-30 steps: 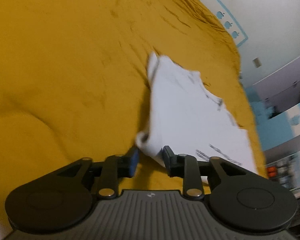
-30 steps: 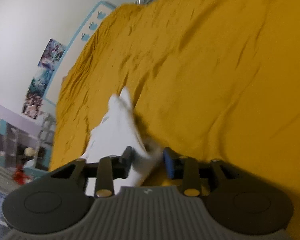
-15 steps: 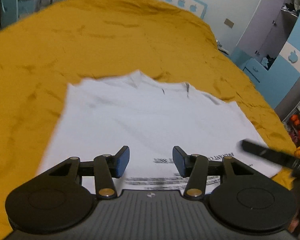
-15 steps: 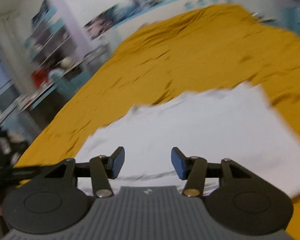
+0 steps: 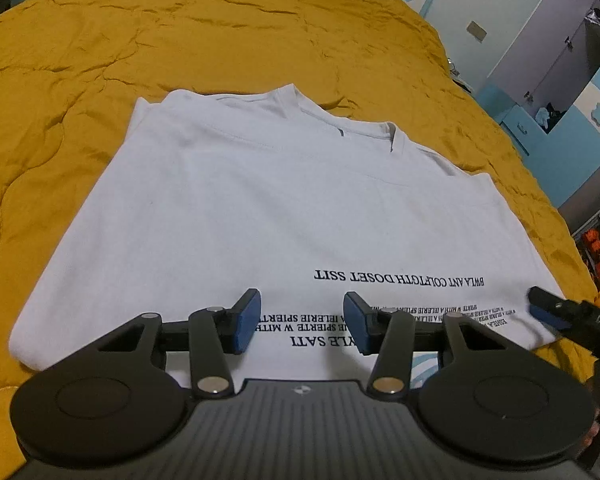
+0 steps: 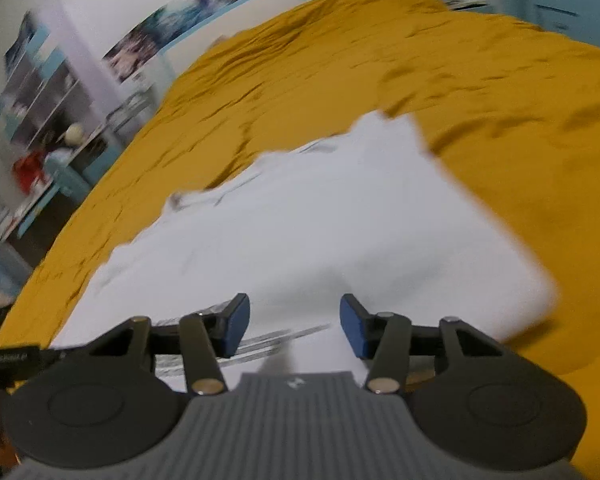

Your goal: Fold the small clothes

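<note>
Printed upside down in dark capitals on white T-shirt (image 5: 260, 200): "BWLA ANT COLPTGTH DOSET SSIT"; smaller lines unreadable.

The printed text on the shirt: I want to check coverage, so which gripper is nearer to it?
Left. The left gripper hangs right over the printed text; the right gripper sits at its end, by the shirt's corner.

Open bedspread (image 5: 80, 92) rings the flat shirt (image 5: 260, 208), unobstructed
</note>
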`<state>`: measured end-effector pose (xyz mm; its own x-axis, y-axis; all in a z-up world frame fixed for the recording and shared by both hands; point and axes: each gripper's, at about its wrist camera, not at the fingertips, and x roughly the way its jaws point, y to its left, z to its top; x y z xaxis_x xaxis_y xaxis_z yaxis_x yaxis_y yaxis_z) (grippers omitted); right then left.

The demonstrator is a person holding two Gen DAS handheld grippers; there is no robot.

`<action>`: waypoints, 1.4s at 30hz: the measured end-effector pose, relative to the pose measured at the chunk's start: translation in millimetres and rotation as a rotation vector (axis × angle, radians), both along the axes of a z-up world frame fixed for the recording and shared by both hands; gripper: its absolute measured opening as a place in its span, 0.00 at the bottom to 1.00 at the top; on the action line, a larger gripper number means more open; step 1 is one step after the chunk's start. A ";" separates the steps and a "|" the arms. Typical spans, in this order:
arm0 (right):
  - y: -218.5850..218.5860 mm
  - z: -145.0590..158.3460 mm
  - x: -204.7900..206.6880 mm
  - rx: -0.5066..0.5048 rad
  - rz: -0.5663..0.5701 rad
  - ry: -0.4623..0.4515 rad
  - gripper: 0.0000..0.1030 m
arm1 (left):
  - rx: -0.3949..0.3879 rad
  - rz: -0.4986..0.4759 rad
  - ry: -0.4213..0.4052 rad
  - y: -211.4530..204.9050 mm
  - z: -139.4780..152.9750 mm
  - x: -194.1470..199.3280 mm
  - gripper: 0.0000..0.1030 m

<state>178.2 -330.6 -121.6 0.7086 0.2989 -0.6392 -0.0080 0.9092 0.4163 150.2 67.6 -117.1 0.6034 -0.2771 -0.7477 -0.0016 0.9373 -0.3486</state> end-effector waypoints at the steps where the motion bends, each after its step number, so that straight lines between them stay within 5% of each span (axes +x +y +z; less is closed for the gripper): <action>1: -8.2 -0.2 0.7 -0.016 -0.027 0.002 0.45 | 0.003 -0.003 0.001 -1.0 -1.5 2.2 0.55; 6: -43.8 -8.8 -8.1 0.051 -0.076 0.032 0.45 | 0.007 0.000 -0.001 0.9 1.9 -0.1 0.55; 11: -29.4 -6.6 -8.1 -0.028 -0.041 0.009 0.50 | 0.045 0.096 -0.017 35.5 7.3 -26.3 0.63; 16: -16.3 -12.3 -1.1 -0.066 -0.019 -0.002 0.58 | -0.108 0.154 -0.037 82.1 -18.8 -44.0 0.44; 19: -13.3 -13.7 0.5 -0.084 -0.008 0.000 0.59 | -0.149 0.160 -0.015 90.3 -20.5 -38.7 0.41; 22: -10.6 -3.2 3.9 -0.093 -0.001 -0.008 0.60 | -0.099 0.132 0.004 83.8 -0.1 -23.6 0.46; 25: -5.4 13.2 19.0 -0.105 0.032 -0.056 0.60 | -0.042 0.075 -0.070 71.2 25.6 -0.8 0.66; 29: 2.4 25.8 67.8 -0.071 0.056 -0.094 0.60 | 0.019 0.011 -0.105 53.1 38.5 55.8 0.67; 36: 21.2 9.9 167.3 -0.039 0.105 -0.042 0.61 | 0.071 -0.018 -0.017 32.8 11.8 135.3 0.67; 40: 22.5 -2.3 198.4 -0.131 0.086 -0.014 0.62 | 0.108 -0.005 0.021 38.3 -5.3 155.1 0.66; 42: 11.2 -13.0 207.3 -0.139 0.047 0.013 0.62 | 0.051 0.008 0.049 50.4 -17.0 159.2 0.63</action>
<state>385.5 -319.5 -134.6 0.6873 0.2398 -0.6856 -0.0475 0.9568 0.2870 309.4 118.1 -134.2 0.5679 -0.2331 -0.7894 -0.0252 0.9537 -0.2997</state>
